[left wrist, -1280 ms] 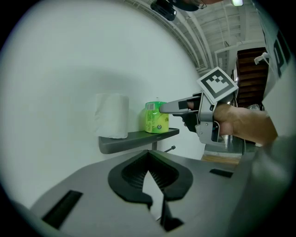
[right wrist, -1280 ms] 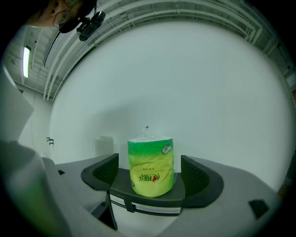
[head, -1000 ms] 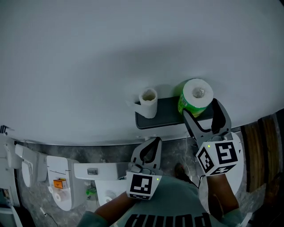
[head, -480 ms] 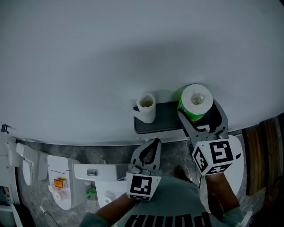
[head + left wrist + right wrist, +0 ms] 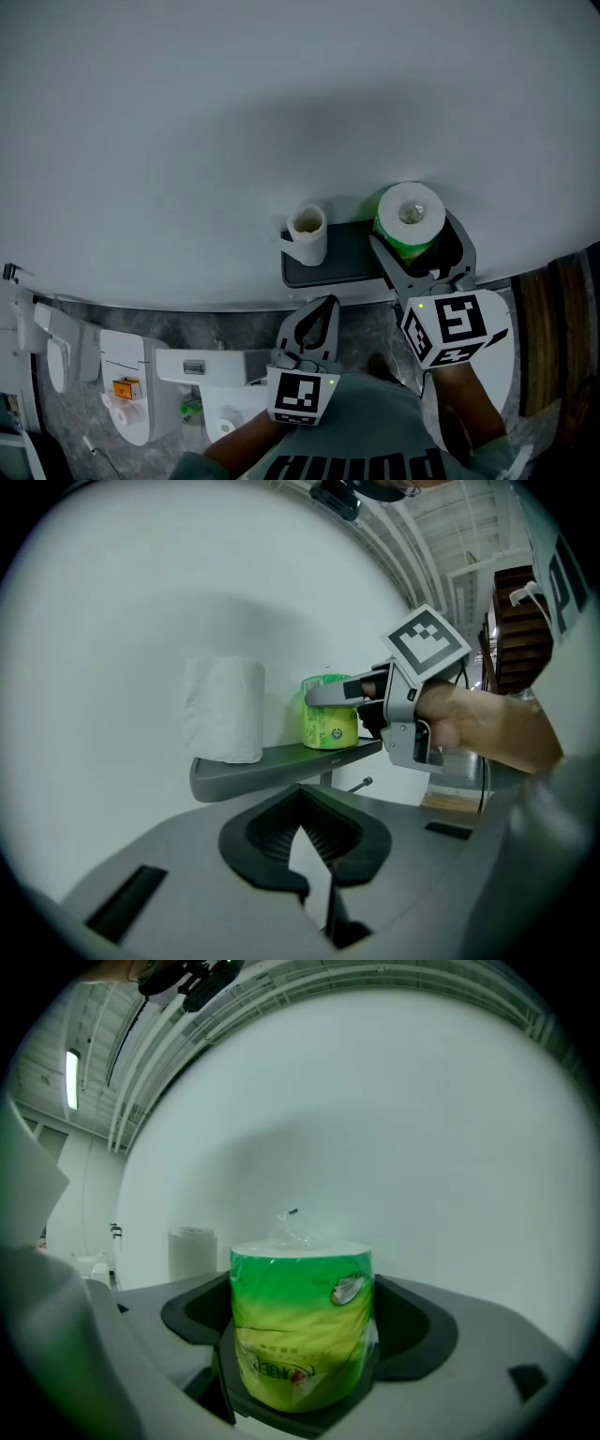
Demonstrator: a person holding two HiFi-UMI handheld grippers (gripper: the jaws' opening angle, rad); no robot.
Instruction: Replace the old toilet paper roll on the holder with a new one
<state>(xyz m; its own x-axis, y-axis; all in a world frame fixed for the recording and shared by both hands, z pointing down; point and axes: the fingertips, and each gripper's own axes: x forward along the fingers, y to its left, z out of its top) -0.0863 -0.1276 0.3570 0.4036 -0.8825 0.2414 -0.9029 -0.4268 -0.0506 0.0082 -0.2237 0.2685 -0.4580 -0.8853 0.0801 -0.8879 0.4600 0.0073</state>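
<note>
The new roll (image 5: 300,1326), standing axis-vertical on the shelf (image 5: 349,261), is clasped between the jaws of the right gripper (image 5: 413,236), while the old roll (image 5: 307,232) is noted beside it, nearer the left gripper (image 5: 317,314), which is closed and empty.

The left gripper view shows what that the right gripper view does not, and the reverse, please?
Only the left: the right hand-held gripper side-on, the person's hand, the shelf edge, the left hand-held gripper with shut jaws. Only the right: the wrapper's print and twisted top, jaws against the green-wrapped roll. Both: that roll, the white roll, the wall.
</note>
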